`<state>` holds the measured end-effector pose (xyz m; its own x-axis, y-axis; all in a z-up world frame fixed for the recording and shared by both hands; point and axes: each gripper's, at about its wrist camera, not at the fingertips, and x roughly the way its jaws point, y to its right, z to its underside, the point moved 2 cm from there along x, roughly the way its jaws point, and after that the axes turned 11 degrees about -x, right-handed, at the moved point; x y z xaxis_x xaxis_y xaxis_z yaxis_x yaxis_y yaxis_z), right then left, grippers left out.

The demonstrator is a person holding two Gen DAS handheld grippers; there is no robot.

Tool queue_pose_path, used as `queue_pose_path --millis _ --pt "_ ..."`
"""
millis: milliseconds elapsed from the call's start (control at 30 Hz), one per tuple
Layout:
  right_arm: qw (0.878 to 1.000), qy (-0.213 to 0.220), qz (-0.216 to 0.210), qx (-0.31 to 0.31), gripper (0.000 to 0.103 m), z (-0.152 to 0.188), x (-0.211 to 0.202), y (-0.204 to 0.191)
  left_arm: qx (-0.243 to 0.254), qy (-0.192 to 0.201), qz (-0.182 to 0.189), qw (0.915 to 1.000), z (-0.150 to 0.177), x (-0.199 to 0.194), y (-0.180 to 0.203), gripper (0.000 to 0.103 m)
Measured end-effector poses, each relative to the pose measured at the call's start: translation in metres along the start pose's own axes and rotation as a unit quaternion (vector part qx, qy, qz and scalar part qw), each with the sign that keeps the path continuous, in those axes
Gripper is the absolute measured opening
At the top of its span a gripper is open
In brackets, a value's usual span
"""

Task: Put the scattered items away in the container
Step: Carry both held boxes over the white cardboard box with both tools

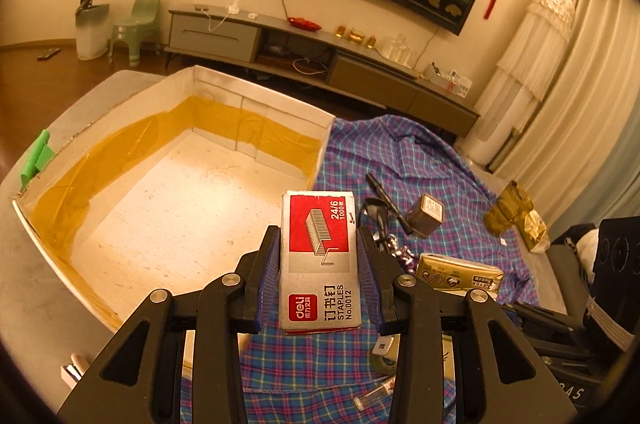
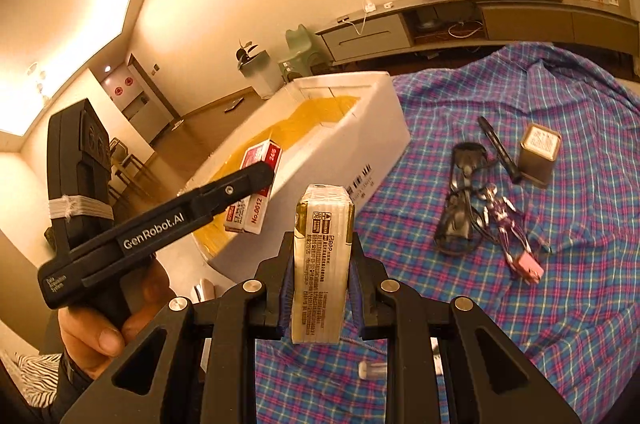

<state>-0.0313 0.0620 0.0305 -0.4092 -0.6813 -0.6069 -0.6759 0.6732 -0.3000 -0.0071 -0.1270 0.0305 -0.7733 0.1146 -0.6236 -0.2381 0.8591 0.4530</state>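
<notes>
1. Two grippers carry loads at once: the left gripper [image 1: 318, 256] is clamped on a staple box [image 1: 318, 256], and the right gripper [image 2: 320, 280] pinches a tissue pack [image 2: 322, 264].
2. Both loads hang above the plaid cloth [image 2: 520, 324], beside the white bin [image 1: 172, 208], whose floor is bare.
3. Best practice, by this view: clear the near wall, lower inside, then release one load at a time.
4. Legible print: "deli", "STAPLES No.0012", "24/6" on the box; "GenRobot.AI" on the left tool.
5. Awaiting pickup on the cloth: pen [image 2: 500, 150], tin [image 2: 538, 156], sunglasses [image 2: 460, 200].
</notes>
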Motion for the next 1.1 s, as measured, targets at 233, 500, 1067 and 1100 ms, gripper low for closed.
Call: queue_pose_path --millis 233,500,1067,1100 --pt "1.000 -0.001 -0.006 -0.005 0.024 -0.025 0.009 -0.015 -0.024 0.013 0.001 0.9996 -0.017 -0.010 -0.020 0.039" --pt "1.000 -0.007 -0.011 -0.020 0.024 -0.051 0.030 -0.038 -0.055 0.027 0.003 0.9981 -0.035 -0.019 -0.040 0.039" --pt "0.999 -0.037 -0.015 -0.021 0.024 -0.086 0.079 -0.052 -0.099 0.041 -0.004 0.9942 -0.059 -0.019 -0.071 0.039" --pt "0.999 -0.039 -0.015 -0.022 0.024 -0.088 0.082 -0.053 -0.102 0.042 -0.005 0.9939 -0.061 -0.018 -0.073 0.039"
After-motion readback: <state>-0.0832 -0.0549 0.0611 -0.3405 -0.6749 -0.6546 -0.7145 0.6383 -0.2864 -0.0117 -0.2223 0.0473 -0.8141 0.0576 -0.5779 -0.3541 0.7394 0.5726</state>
